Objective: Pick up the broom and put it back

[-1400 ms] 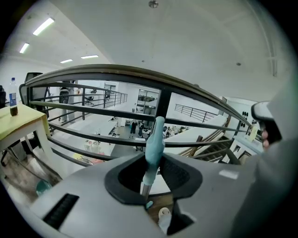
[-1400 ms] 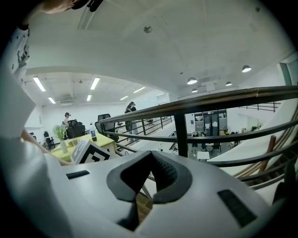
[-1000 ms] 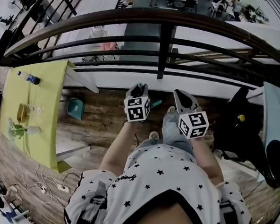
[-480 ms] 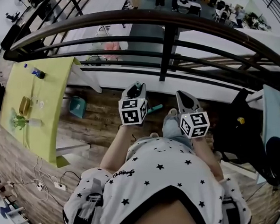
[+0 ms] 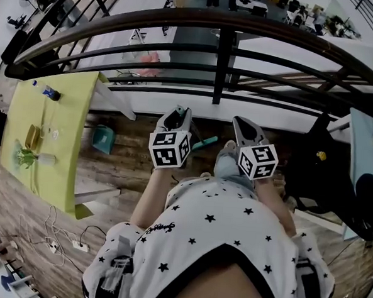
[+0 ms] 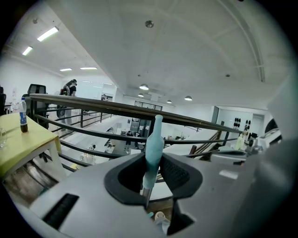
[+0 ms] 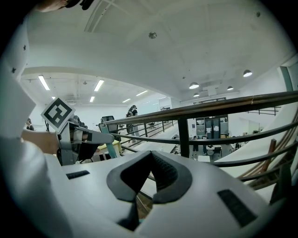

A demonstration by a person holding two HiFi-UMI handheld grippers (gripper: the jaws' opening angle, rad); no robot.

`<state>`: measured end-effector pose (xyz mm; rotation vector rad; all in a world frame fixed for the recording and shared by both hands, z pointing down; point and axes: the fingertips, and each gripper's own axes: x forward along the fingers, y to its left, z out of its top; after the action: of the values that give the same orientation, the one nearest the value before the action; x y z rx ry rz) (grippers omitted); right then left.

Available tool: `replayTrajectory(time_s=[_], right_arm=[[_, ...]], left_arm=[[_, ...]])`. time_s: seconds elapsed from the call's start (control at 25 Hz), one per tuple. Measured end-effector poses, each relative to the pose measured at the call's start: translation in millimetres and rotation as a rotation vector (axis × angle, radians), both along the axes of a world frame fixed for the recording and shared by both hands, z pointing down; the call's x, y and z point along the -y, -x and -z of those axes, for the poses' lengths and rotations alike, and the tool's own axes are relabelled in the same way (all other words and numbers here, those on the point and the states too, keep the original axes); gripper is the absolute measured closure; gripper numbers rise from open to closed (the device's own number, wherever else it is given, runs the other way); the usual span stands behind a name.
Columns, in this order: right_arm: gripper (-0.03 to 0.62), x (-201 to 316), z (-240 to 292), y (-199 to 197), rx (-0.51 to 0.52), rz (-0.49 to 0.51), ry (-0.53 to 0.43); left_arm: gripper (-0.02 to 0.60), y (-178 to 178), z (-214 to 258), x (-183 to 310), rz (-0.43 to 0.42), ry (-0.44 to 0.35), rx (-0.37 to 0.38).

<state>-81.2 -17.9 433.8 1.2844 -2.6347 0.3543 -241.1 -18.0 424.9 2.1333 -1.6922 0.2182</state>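
Closest in, the person's white shirt with black stars (image 5: 216, 226) fills the bottom of the head view. Just past it, the left gripper (image 5: 182, 115) has its jaws partway closed on the pale teal plastic broom handle (image 6: 153, 139). The pads press on either side of the tapered grip, and its tip stands upright above them. The right gripper (image 5: 241, 123), just beside it, is empty, jaws together. The broom's head is hidden below the grippers, somewhere over the brown wooden plank floor (image 5: 129, 164). The broom is probably light and stiff. Its smooth grip could twist in the pads, and the long shaft could swing. A hold lower on the shaft, steadied by the free gripper, would likely control it better. Beyond stands the dark metal railing (image 5: 221, 59).
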Motion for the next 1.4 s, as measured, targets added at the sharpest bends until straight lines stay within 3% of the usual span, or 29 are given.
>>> replayTrajectory(time_s=[0.72,1.4], right_arm=[[0.6,-15.0,7.4,-57.7,-0.009,-0.184,-0.002],[0.6,-19.3,2.6,-136.2,0.004,-0.399,0.014]], left_arm=[[0.477,-61.5,-10.7,9.3,-0.206,0.031,0.004],[0.477,-152.9,-19.0,40.5,-0.425,0.029,0.034]])
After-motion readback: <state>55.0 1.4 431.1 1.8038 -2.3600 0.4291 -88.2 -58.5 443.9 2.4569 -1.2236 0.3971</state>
